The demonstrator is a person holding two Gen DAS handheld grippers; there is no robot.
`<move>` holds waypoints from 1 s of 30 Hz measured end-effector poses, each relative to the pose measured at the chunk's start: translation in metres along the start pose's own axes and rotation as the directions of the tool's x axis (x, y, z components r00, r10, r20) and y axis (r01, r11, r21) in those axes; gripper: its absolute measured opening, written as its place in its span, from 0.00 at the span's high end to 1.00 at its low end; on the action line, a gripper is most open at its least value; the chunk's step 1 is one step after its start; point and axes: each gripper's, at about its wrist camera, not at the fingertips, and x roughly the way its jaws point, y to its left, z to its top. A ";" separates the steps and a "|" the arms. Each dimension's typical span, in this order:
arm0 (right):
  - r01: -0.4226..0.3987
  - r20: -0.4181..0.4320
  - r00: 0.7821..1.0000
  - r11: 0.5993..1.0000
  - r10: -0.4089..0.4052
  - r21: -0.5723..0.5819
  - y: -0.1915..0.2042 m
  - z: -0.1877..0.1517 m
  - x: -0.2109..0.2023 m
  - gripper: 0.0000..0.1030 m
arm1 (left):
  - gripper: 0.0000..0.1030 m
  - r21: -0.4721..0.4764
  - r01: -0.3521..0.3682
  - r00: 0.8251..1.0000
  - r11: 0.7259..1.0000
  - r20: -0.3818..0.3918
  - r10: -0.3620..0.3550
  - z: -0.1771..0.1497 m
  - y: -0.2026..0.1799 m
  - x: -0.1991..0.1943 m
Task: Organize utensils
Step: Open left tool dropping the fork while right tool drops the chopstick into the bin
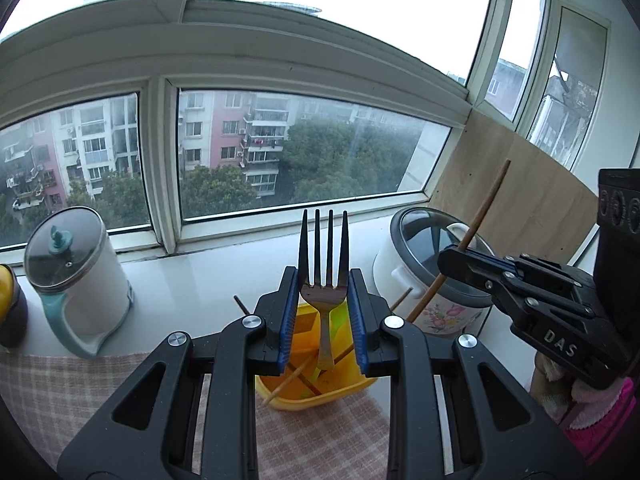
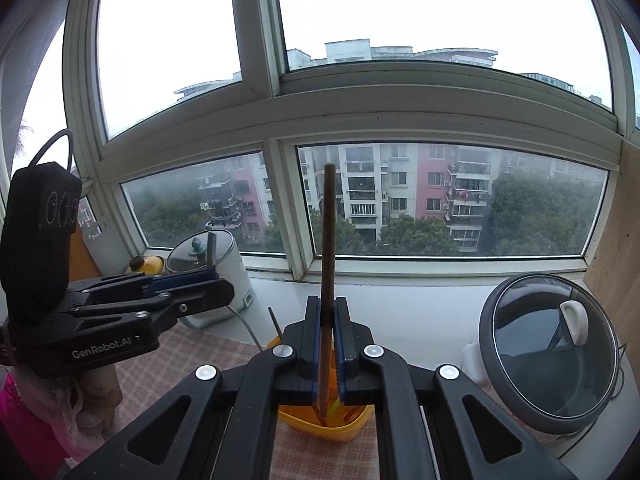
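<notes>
We see the yellow plastic utensil bin [image 1: 320, 394] at lower centre on the checked cloth [image 1: 80, 392], the white lidded kettle [image 1: 76, 276] left, the white glass-lidded pot [image 1: 424, 276] right, both before the window [image 1: 304, 152].

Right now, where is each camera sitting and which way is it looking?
Left wrist: sits on the left tongs, faces the window; shows its fingers gripping a fork above the yellow holder, right tongs at right.
Right wrist: sits on the right tongs, faces the window; shows a chopstick clamped upright, left tongs at left.
Shared: holder, white kettle, rice cooker.
</notes>
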 end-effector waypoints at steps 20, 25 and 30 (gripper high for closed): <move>0.002 -0.081 0.997 1.000 0.000 0.023 -0.019 -0.020 0.039 0.97 | 0.77 0.001 -0.041 0.995 0.999 -0.094 0.041 -0.007 0.004 0.066; 0.003 -0.099 0.995 1.000 0.000 0.025 -0.020 -0.026 0.044 0.97 | 0.77 0.006 -0.045 0.994 0.999 -0.098 0.046 -0.006 0.005 0.069; 0.002 -0.118 0.993 1.000 0.001 0.022 -0.020 -0.031 0.048 0.97 | 0.77 0.012 -0.047 0.993 0.999 -0.105 0.048 -0.007 0.006 0.071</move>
